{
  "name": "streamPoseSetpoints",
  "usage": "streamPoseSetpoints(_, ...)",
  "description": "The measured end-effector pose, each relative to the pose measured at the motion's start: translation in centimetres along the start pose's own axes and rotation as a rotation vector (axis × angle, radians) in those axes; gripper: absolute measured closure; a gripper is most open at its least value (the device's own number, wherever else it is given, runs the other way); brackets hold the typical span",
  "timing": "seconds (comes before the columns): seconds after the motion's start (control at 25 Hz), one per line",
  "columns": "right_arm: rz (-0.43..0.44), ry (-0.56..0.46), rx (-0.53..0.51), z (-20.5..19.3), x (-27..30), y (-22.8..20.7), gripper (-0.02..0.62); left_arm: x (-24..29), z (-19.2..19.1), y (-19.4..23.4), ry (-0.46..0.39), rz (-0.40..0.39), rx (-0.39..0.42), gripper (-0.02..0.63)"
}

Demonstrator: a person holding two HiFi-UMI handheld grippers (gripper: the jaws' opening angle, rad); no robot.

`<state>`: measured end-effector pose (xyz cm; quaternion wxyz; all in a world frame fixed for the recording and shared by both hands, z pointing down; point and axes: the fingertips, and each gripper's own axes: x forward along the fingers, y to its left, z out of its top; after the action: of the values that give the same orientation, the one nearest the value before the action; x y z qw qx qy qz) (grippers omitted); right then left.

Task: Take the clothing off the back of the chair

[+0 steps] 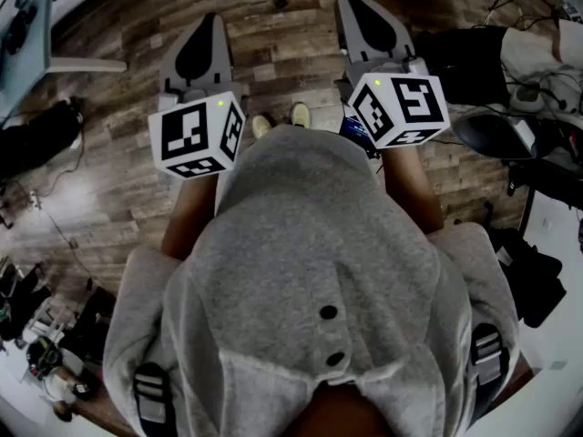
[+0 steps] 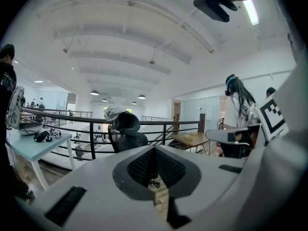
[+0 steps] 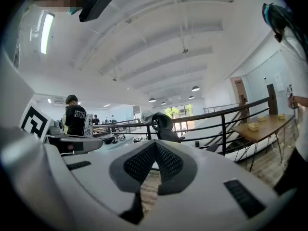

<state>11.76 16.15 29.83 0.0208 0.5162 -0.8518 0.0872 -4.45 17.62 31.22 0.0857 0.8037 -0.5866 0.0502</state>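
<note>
Clothing (image 2: pixel 111 111), a pale bundle, is the target of this pick-up, and it sits far from the tools meant to fetch it. Nearest the camera, a person in a grey hooded top (image 1: pixel 310 271) holds the left claw (image 2: pixel 154 149) and the right claw (image 3: pixel 155 145) out side by side above a wood-plank floor (image 1: pixel 109 171). Each carries a marker cube (image 1: pixel 196 139). Both claws are pinched together at the tips with nothing between them, apparently because nothing is within reach to grasp. They point roughly level and straight ahead, which looks like a way of keeping the target centred in both gripper views for an approach. Farther off, a black chair (image 2: pixel 127 134) stands on the floor in front of a dark railing (image 2: pixel 86 117). The clothing lies draped over the top edge of the chair's back, untouched and well apart from either claw. A pale blue worktop (image 2: pixel 29 146) stands near the left edge of the left gripper view, on the near side of the railing. Other people stand in the background. The lift has not yet begun, and the gap to the chair must be closed first.
</note>
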Motion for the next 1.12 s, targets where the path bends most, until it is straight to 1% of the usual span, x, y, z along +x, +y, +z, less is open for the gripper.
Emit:
streamPoseSetpoints(0.2, 0.013, 0.002, 0.000, 0.5, 1.3, 0.4, 0.584, 0.6, 0.5, 0.9, 0.003, 0.004, -0.010, 0.603)
streamPoseSetpoints(0.44, -0.018, -0.012, 0.023, 0.9, 1.2, -1.5, 0.584, 1.1, 0.6, 0.2, 0.008, 0.016, -0.018, 0.603)
streamPoseSetpoints(0.68, 0.013, -0.022, 0.019, 1.1, 0.3, -3.4, 0.584, 1.9, 0.7, -2.2, 0.008, 0.024, 0.003, 0.603)
streamPoseSetpoints(0.84, 0.025, -0.020, 0.008, 0.4, -0.1, -5.0, 0.586, 2.5, 0.7, -4.3, 0.000, 0.015, 0.013, 0.603)
streamPoseSetpoints(0.96, 0.042, -0.025, -0.016, 0.4, -0.1, -5.3, 0.585, 3.1, 0.3, -5.5, 0.006, 0.006, 0.023, 0.604)
streamPoseSetpoints(1.12, 0.087, -0.024, -0.015, 0.3, 0.2, -5.1, 0.584, 3.4, 0.0, -5.8, 0.010, 0.023, 0.015, 0.603)
